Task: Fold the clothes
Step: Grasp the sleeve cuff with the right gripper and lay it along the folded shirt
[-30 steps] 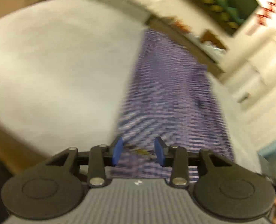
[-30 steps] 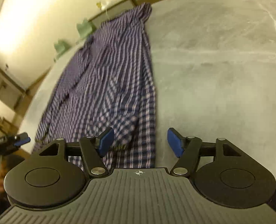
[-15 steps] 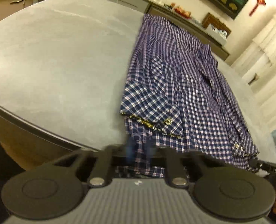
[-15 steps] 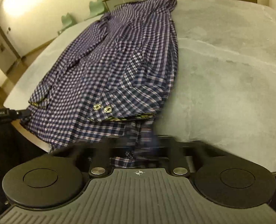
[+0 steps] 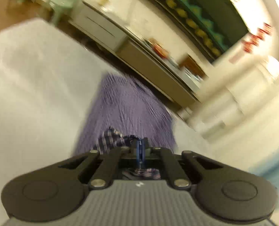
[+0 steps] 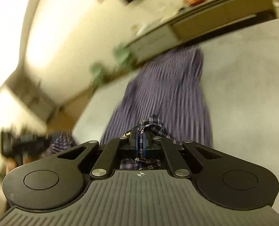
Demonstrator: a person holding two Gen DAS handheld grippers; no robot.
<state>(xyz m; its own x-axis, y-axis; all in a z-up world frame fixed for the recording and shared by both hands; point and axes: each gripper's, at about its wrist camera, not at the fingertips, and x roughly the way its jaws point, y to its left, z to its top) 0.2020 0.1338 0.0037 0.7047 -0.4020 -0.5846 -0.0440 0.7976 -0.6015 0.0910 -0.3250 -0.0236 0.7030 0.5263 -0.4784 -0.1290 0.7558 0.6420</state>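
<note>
A blue and white checked shirt (image 5: 128,109) lies lengthwise on the grey table (image 5: 35,94), blurred by motion; it also shows in the right wrist view (image 6: 167,90). My left gripper (image 5: 140,146) is shut on the shirt's near edge, with bunched cloth beside the fingers. My right gripper (image 6: 141,141) is shut on the near edge too, cloth pinched between its blue pads. The left gripper (image 6: 26,141) also shows at the right wrist view's left side, holding cloth.
A long low cabinet (image 5: 139,56) with small items on top runs along the wall behind the table; it also shows in the right wrist view (image 6: 205,24). Pale green chairs (image 5: 64,1) stand at the far side. The grey table (image 6: 252,94) extends right of the shirt.
Both grippers have closed from open onto the shirt's near edge and lifted it. Both cameras have tilted up and are moving fast, blurring the views.
</note>
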